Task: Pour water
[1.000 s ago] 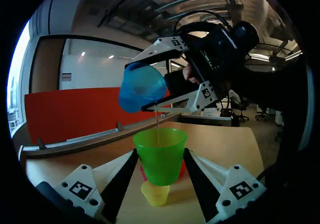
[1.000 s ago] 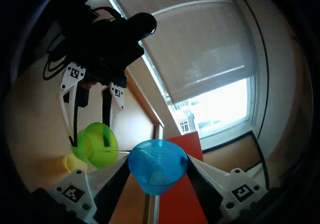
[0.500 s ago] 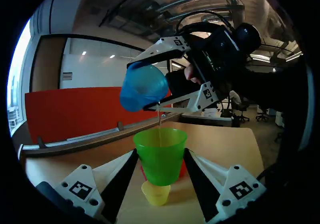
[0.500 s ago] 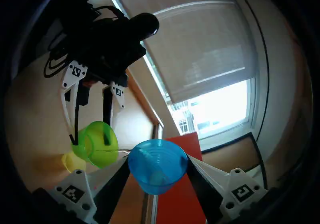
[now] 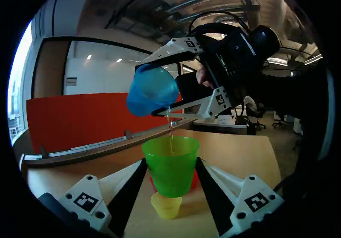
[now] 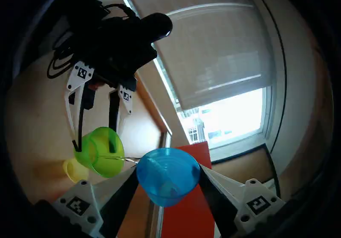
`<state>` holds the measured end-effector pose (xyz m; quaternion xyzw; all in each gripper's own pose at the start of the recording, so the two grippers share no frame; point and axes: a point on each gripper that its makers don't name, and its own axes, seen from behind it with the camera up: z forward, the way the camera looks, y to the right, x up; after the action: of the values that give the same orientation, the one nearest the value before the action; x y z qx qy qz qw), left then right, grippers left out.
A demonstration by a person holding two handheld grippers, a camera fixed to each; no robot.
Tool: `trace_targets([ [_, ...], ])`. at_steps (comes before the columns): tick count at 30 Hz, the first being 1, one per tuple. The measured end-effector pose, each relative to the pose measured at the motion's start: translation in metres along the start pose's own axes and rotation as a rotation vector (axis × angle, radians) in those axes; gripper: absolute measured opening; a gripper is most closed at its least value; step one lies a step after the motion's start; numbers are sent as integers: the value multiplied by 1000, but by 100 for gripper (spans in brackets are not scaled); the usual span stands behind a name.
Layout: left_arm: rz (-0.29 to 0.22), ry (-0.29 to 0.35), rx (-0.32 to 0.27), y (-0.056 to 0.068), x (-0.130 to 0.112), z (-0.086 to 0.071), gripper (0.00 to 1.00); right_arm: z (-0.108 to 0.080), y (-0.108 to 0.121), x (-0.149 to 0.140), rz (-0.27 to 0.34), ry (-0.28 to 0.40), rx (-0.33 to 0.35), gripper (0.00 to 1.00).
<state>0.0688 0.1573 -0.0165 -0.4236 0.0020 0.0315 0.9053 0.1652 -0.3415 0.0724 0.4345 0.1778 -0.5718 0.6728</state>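
A: Left gripper point(image 5: 170, 161)?
B: Clamped on the green cup point(image 5: 171, 180), pressed to it from both sides. Held it upright, off the table point(image 5: 238, 153).
A: And the right gripper point(image 5: 147, 91)?
B: Closed tight on the blue cup point(image 5: 152, 89), squeezed top and bottom. Was held from behind by a hand point(image 5: 204, 77).
A: Where, against the green cup?
B: Hung above it and a little farther back. Carried the blue cup tipped on its side, low lip right over the green mouth.
A: Any water?
B: Ran as a thin stream point(image 5: 170, 129) from that lip straight down into the green cup. Showed in the right gripper view too, as a fine thread between the two rims.
A: Level inside the green cup?
B: Couldn't tell.
A: Anything underneath?
B: Saw a small yellow cup point(image 5: 166, 205) on the table, below the green one and nearer the camera. Also made out a red thing point(image 5: 195, 179) just behind the green cup; couldn't tell what.
A: Farther back?
B: Saw a red panel point(image 5: 81, 119) standing beyond the table's far edge.
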Motion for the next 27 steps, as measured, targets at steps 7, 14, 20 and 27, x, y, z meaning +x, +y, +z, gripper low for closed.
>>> trace_targets([
  [7, 3, -1, 0, 0, 0, -1, 81, -1, 1, 2, -12, -1, -2, 93],
  [14, 3, 1, 2, 0, 1, -1, 81, -2, 0, 6, -29, 2, -1, 92],
  [20, 4, 1, 2, 0, 1, -1, 81, -3, 3, 9, -43, 5, -12, 92],
  [27, 5, 1, 5, 0, 1, -1, 81, -4, 7, 11, -51, 3, -29, 92],
])
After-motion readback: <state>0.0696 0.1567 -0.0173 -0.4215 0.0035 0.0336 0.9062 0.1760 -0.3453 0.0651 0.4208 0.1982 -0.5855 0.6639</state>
